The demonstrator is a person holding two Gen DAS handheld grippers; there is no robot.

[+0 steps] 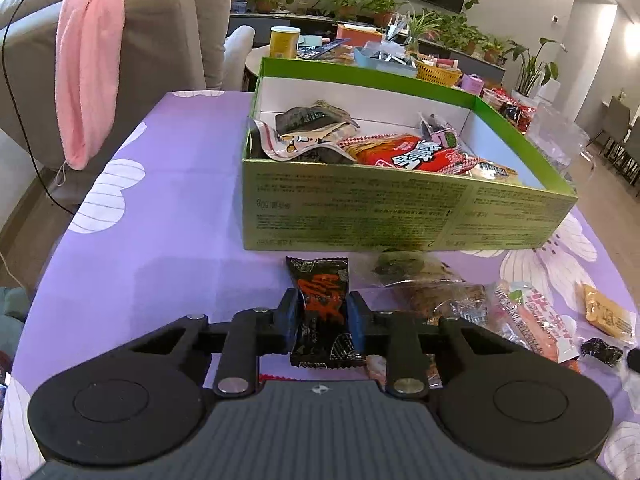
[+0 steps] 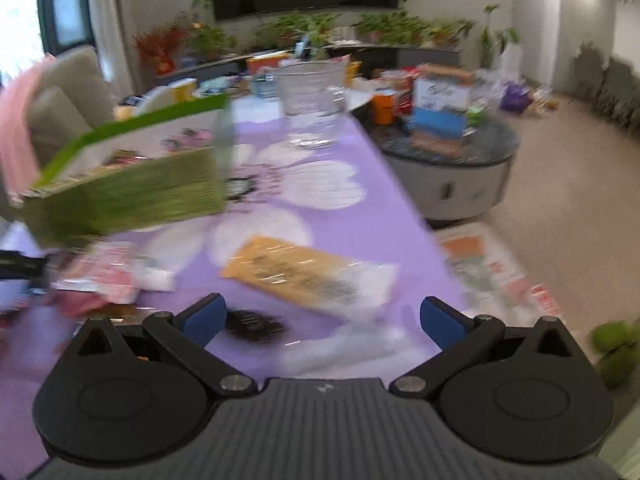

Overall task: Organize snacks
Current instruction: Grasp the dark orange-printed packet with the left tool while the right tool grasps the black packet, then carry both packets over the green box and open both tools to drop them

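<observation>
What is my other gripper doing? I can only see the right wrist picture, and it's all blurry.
Observer: Your left gripper is shut on a black snack packet with orange writing.
Operator: Is it in the green box yet?
Observer: No. The packet is held just in front of the green box, over the purple tablecloth.
Operator: What's inside the box?
Observer: Several packets already, including a red snack bag and a dark wrapper.
Operator: And my right gripper?
Observer: The right gripper is open, holding nothing, above a tan packet.
</observation>
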